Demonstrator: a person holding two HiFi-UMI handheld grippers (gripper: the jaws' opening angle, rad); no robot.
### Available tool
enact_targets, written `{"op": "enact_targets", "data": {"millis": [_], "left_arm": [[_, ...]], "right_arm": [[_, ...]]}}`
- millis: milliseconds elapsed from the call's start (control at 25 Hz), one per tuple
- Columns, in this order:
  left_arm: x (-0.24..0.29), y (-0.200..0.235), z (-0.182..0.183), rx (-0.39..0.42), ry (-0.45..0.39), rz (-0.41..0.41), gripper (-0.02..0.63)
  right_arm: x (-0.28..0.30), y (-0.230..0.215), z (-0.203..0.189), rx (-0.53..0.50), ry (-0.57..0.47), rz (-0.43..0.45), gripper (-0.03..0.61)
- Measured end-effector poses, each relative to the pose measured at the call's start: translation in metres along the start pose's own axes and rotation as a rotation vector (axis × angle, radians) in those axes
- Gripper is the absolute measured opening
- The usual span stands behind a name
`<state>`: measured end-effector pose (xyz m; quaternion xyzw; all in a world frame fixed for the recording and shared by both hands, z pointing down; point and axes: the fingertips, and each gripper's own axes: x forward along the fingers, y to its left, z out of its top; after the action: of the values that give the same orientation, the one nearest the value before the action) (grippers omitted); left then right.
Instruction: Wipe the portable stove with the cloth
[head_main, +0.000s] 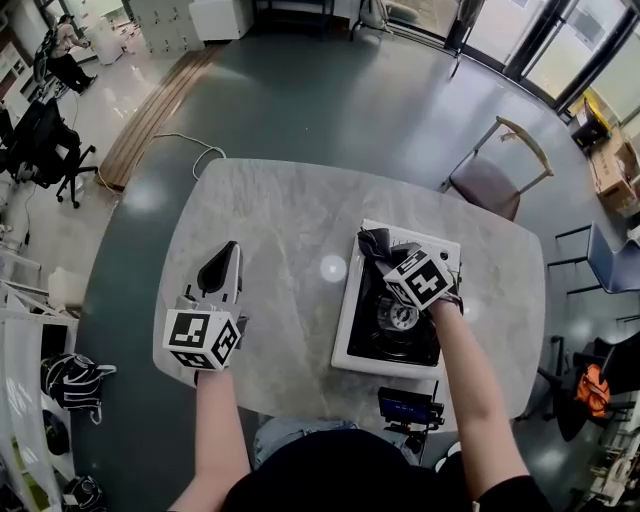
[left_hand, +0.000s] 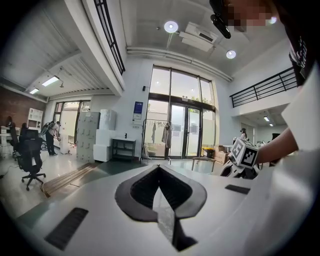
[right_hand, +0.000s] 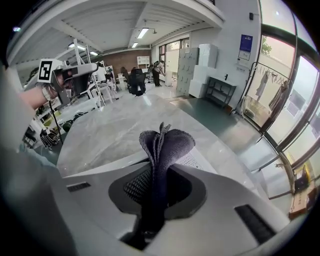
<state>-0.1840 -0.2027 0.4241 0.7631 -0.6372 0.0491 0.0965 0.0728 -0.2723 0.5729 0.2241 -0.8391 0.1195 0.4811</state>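
Tightly pinching the cloth (right_hand: 164, 142), the right gripper (head_main: 384, 254) hangs over the portable stove's (head_main: 349, 335) far edge; the left gripper (head_main: 226, 251) has its fingers closed, empty.

Marble table (head_main: 285, 225) — teal floor (head_main: 330, 100).

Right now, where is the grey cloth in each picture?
Head view: cloth at the stove's far left corner, in the right gripper.
Left gripper view: cannot make it out.
Right gripper view: centre, pinched in that gripper.
Shared landmark: the pale lockers by the far wall.
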Motion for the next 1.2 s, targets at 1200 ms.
{"op": "enact_targets", "data": {"millis": [1200], "left_arm": [[0.01, -0.053, 0.004, 0.073, 0.03, -0.068, 0.011]], "right_arm": [[-0.038, -0.062, -0.08, 0.003, 0.106, -0.139, 0.064]]}}
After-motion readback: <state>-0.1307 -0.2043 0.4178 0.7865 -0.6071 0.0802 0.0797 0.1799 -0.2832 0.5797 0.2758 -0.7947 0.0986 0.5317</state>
